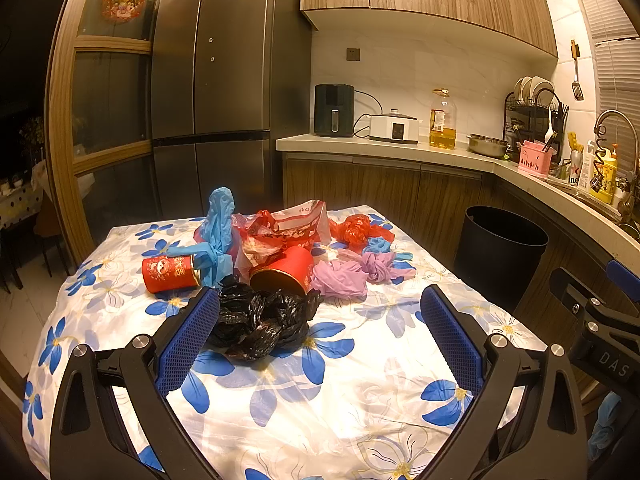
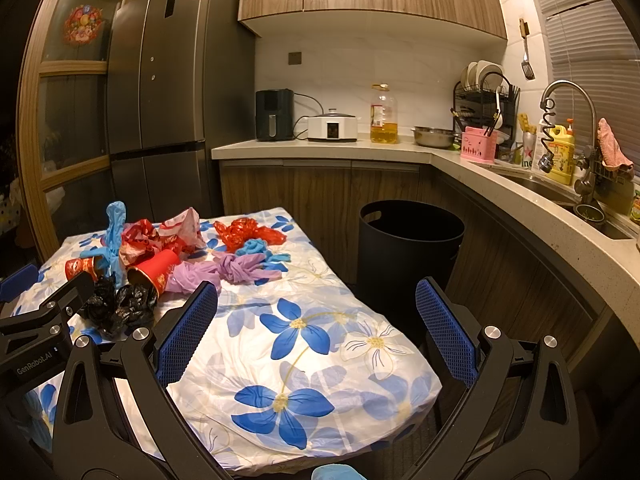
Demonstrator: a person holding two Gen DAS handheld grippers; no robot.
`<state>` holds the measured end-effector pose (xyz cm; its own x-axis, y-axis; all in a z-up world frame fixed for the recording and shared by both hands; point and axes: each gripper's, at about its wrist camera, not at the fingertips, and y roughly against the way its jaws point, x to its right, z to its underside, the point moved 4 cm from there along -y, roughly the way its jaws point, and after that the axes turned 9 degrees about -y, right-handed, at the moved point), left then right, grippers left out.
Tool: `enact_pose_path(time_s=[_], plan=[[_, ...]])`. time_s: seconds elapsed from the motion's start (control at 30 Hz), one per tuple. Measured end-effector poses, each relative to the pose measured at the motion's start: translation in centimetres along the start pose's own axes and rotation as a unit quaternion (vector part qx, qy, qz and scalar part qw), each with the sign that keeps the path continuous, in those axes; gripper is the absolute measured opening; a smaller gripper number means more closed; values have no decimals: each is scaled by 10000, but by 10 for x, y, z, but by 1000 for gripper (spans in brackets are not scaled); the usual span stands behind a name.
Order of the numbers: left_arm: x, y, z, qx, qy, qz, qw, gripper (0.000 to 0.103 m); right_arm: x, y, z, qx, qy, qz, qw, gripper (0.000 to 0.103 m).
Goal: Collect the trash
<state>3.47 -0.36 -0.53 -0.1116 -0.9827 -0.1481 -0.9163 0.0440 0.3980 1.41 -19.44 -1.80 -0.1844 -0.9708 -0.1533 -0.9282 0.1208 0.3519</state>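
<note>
1. Left gripper point(image 1: 318, 312): jaws spread wide, nothing between the pads. It hangs above the near part of the table point(image 1: 340, 392) (flowered cloth, blue and white).
2. Right gripper point(image 2: 316, 306): jaws likewise released and empty, held over the table's right near corner. Its body shows at the right edge of the left wrist view.
3. Black plastic bag point(image 1: 260, 324): crumpled, lying on the cloth just ahead of the left gripper's left pad, which overlaps its edge in the view; whether they touch cannot be told.
4. Red paper cup point(image 1: 286, 270): on its side directly behind the black bag, mouth toward the camera. A second red cup point(image 1: 170, 274) lies further left.
5. Purple gloves point(image 1: 348, 276): bunched to the right of the tipped cup, ahead of the gap between the left gripper's pads.
6. Blue glove point(image 1: 218, 232): draped upward behind the second cup; red-and-white plastic bags point(image 1: 296, 228) are heaped beyond it.
7. Black bin point(image 2: 410, 240): on the floor past the table's right edge, ahead of the right gripper, open-topped.
8. Farthest: counter point(image 2: 320, 148) with appliances and an oil bottle point(image 2: 384, 116); refrigerator point(image 2: 176, 92) to the left.
</note>
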Motion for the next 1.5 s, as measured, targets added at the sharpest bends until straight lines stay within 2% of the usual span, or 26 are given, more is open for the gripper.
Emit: enact_pose_path(time_s=[0.43,0.73,1.13,1.27,1.5], plan=[[1,0,-1,6,30,-14,10000,97,1,-1,0,6,-19,-21,10000,98],[-10,-12,10,94,168,-120,9997,97,1,-22,5,-34,-67,-113,9999,98],[-50,-55,45,-149,594,-500,9969,97,-23,-78,30,-160,116,-461,9987,98],[-59,-74,55,-228,653,-499,9964,96,-35,-93,34,-157,152,-628,9978,95],[-61,-97,65,-362,707,-329,9963,88,-53,-116,42,-236,171,-872,9958,92]])
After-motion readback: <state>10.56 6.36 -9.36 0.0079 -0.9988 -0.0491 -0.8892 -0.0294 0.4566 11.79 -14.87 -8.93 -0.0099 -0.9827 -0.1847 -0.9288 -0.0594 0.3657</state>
